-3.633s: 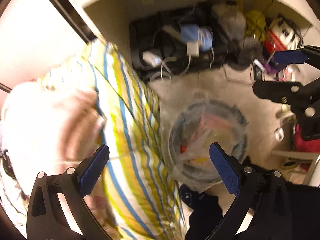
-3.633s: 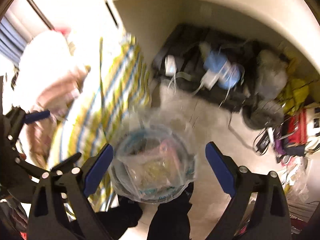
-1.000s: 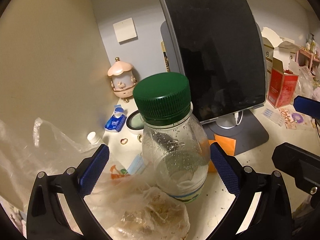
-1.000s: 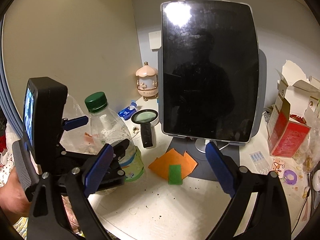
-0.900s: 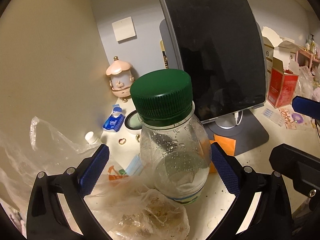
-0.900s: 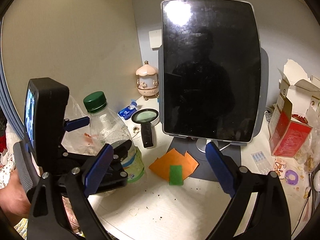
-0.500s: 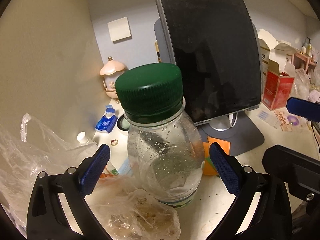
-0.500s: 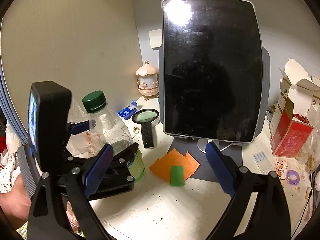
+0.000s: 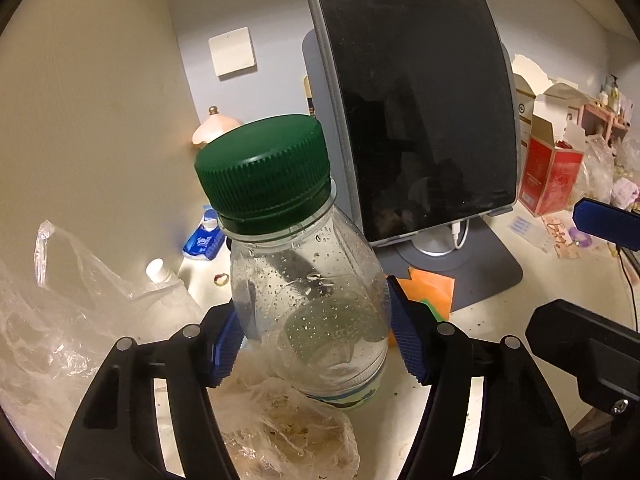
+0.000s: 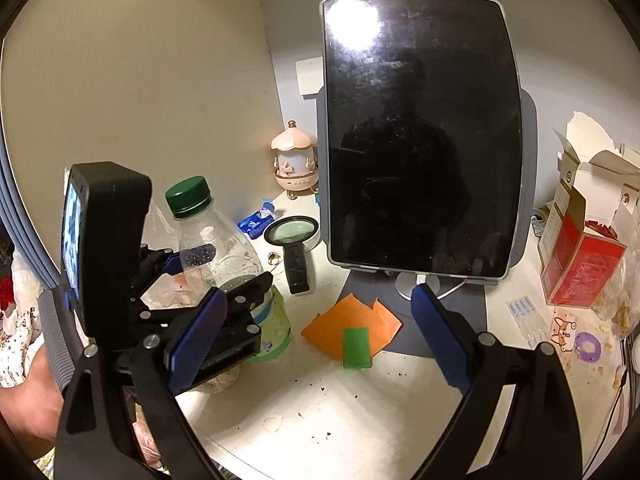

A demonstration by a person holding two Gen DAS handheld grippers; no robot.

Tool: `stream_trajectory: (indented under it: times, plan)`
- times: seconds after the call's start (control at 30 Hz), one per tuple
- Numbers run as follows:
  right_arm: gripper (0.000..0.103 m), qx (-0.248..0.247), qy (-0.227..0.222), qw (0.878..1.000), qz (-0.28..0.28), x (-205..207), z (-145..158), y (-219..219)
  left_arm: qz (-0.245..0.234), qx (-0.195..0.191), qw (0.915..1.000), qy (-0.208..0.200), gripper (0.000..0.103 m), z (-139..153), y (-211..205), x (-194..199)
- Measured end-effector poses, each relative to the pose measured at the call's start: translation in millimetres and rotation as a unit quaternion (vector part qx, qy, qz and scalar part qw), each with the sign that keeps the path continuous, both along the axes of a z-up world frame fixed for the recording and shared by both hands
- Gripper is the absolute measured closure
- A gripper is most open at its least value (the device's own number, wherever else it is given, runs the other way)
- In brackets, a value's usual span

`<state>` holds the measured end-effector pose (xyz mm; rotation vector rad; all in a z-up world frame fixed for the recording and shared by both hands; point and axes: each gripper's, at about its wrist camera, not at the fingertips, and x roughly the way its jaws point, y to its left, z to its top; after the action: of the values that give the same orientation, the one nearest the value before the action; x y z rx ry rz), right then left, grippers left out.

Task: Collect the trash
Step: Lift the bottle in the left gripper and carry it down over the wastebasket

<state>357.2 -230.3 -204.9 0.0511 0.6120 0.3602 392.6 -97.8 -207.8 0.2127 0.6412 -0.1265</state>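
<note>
The bottle (image 10: 224, 256) stands at the frame's left on the desk (image 10: 360, 408), a magnifier (image 10: 294, 248) just right of it. At centre, paper scraps (image 10: 352, 330) lie before the screen (image 10: 420, 132) — a lamp (image 10: 294, 166) behind, an open carton (image 10: 580, 252) far right.

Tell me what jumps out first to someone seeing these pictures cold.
The clear plastic bottle with its dark green cap fills the middle of the left wrist view; the left gripper has just been closing, its blue pads now against the bottle's sides. Behind it a big dark screen stands upright on a grey stand. Orange paper scraps lie on the desk before the stand, with the open right gripper above them.
</note>
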Motion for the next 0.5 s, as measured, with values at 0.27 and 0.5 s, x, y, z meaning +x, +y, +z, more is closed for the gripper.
stream_trajectory:
  times: [0.27,0.5]
  plan:
    - [0.013,0.004,-0.012,1.000,-0.006,-10,9,-1,-0.011,-0.001,0.9999,-0.011,0.040,9,-3,-11]
    - [0.013,0.011,-0.018,1.000,-0.018,-23,17,1,-0.020,-0.013,0.9996,-0.015,0.040,20,-3,-26]
